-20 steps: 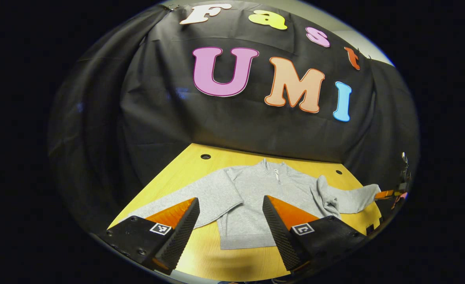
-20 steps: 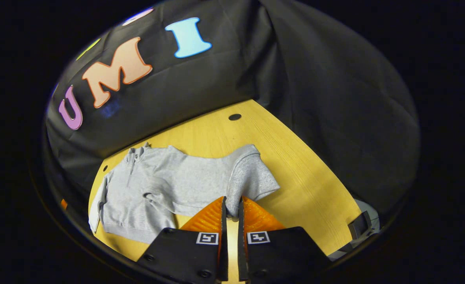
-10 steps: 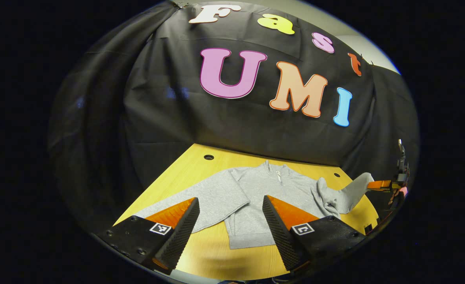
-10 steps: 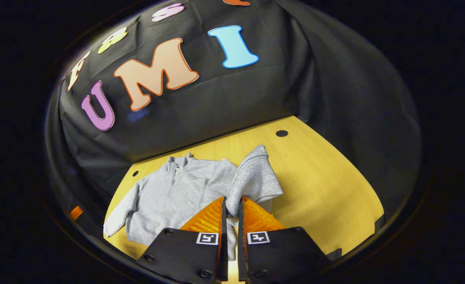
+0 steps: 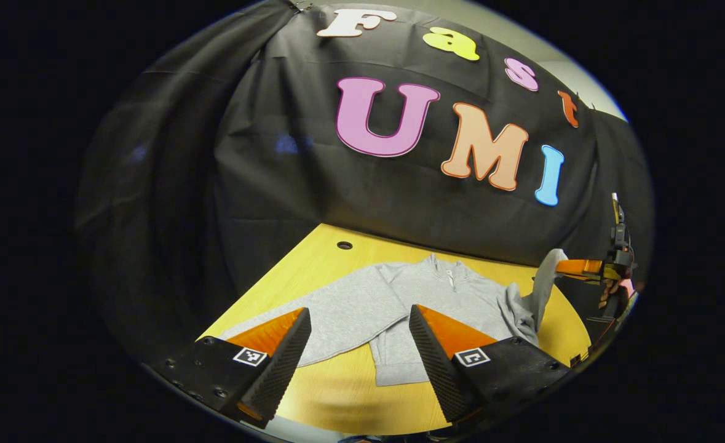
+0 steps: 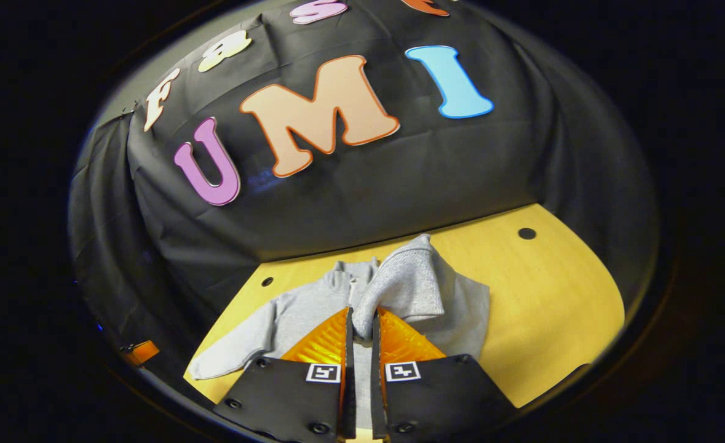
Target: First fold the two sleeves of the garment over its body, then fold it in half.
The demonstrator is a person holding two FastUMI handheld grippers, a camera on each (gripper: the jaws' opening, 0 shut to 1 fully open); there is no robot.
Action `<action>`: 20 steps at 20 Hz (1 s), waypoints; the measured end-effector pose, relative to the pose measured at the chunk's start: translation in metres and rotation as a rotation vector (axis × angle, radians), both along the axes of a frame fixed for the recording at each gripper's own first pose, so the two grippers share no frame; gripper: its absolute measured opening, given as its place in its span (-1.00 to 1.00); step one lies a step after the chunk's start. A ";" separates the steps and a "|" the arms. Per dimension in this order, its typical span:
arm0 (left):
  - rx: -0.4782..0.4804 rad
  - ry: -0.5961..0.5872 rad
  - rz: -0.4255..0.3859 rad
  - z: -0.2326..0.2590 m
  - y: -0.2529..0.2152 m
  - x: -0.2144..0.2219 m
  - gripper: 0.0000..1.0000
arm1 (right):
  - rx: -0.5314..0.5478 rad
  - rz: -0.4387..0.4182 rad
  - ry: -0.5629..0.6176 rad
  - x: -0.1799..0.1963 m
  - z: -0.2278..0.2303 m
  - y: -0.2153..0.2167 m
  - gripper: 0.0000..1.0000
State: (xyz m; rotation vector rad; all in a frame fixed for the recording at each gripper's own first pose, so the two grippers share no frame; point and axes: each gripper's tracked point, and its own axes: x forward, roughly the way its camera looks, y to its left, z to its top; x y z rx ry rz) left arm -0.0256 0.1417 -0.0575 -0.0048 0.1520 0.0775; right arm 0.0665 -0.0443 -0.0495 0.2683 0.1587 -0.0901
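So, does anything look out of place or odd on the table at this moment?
Nothing looks wrong. The grey sweatshirt lies flat on the yellow table. One sleeve is raised in the right hand-held gripper, as folding needs. The other sleeve lies spread out, and the left hand-held gripper is open above it.

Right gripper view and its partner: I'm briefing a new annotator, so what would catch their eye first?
The grey zip-neck sweatshirt spread on the yellow wooden table. Next, its right sleeve, pinched in the shut right hand-held gripper and lifted over the body. The left hand-held gripper hangs open above the flat left sleeve.
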 end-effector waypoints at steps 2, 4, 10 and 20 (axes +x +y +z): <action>-0.009 -0.002 0.018 0.000 0.007 -0.003 0.89 | 0.003 0.046 0.004 0.017 0.002 0.022 -0.76; -0.014 0.004 0.036 -0.003 0.012 -0.006 0.89 | 0.013 0.088 0.004 0.036 0.004 0.044 -0.76; -0.020 0.035 0.085 -0.015 0.026 -0.012 0.89 | 0.017 0.225 -0.005 0.096 0.007 0.115 -0.76; -0.060 0.082 0.180 -0.036 0.061 -0.018 0.90 | 0.041 0.458 0.067 0.167 -0.032 0.246 -0.76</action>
